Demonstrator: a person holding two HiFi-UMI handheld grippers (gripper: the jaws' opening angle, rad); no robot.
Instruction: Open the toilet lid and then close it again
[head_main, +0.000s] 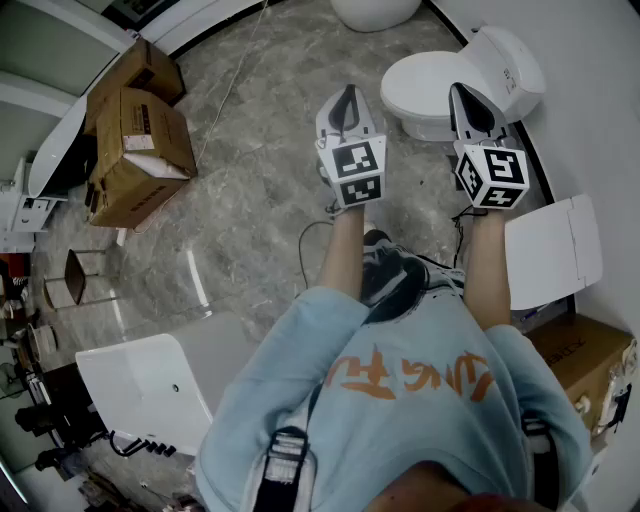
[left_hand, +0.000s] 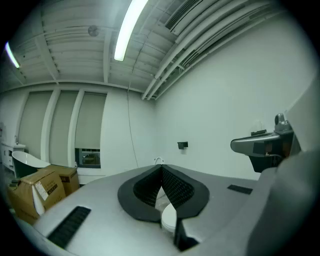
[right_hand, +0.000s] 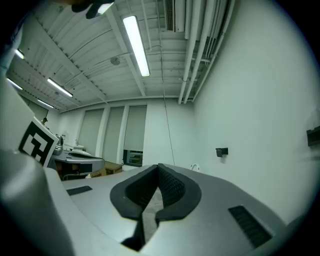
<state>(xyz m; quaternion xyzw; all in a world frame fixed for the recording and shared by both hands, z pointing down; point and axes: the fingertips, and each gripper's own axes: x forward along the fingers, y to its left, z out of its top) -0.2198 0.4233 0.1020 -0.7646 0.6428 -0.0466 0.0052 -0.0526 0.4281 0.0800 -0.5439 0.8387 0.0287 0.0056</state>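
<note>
Left claw (head_main: 347, 95) and right claw (head_main: 460, 95) are hovering level, both pressed together and empty, near the shut toilet lid (head_main: 425, 85). Opening is seemingly not begun and is calling for a claw lowering under the lid's near rim.

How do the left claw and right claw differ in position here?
In the head view, the left claw is seen against bare floor beside the toilet; the right claw overlaps the toilet's tank. A white rounded thing shows beneath the left claw's tips; beneath the right claw's, only grey. Both are shut, empty and level.
</note>
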